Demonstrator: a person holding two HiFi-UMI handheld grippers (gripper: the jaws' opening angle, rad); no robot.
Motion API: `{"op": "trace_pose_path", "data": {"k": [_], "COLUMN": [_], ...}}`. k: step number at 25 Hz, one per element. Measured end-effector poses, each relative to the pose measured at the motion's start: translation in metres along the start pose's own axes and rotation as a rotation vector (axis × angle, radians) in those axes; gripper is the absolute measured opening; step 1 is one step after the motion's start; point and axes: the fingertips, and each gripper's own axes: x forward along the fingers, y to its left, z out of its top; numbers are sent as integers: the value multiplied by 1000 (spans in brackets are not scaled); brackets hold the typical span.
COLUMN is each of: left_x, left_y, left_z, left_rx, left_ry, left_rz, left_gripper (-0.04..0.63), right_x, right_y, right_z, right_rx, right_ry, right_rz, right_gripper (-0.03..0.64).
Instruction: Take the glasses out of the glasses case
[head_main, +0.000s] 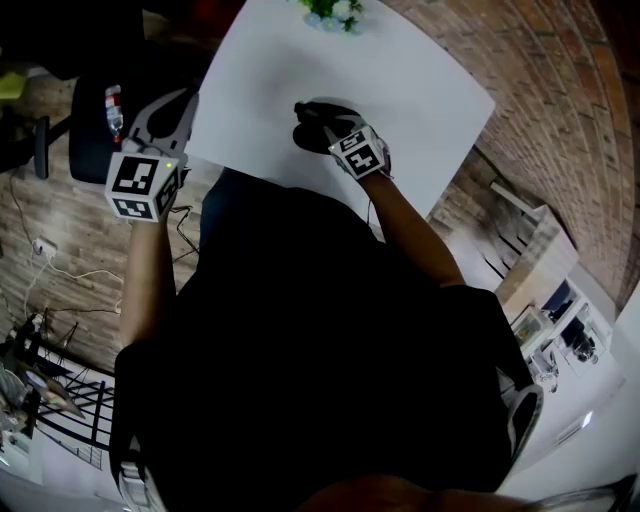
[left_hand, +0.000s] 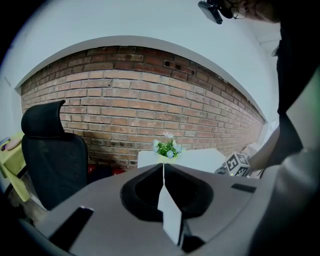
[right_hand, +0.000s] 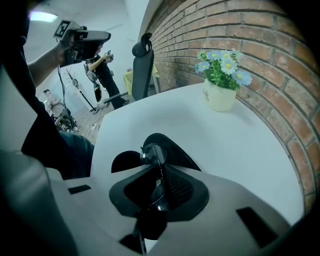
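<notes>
White table (right_hand: 225, 145), right tongs (right_hand: 160, 174) clamping glasses (right_hand: 152, 154) near its front edge

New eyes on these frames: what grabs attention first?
The right gripper is shut on dark glasses, a dark case lying just beyond them on the white table. The left gripper is held up off the table's left side, jaws together on nothing. A pot of blue-and-white flowers stands at the far edge by the brick wall.
</notes>
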Motion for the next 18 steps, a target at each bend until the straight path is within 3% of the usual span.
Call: {"op": "trace_pose_path", "data": {"k": [18], "left_x": [-4], "left_y": [16], "left_z": [-16], "left_rx": [-34], "left_ry": [18], "left_rz": [20], "left_gripper": [12], "right_x": [26], "right_y": [0], "right_z": [-8], "right_rx": [-62], "right_ry": [82], "right_rz": [30], "right_gripper": [81]}}
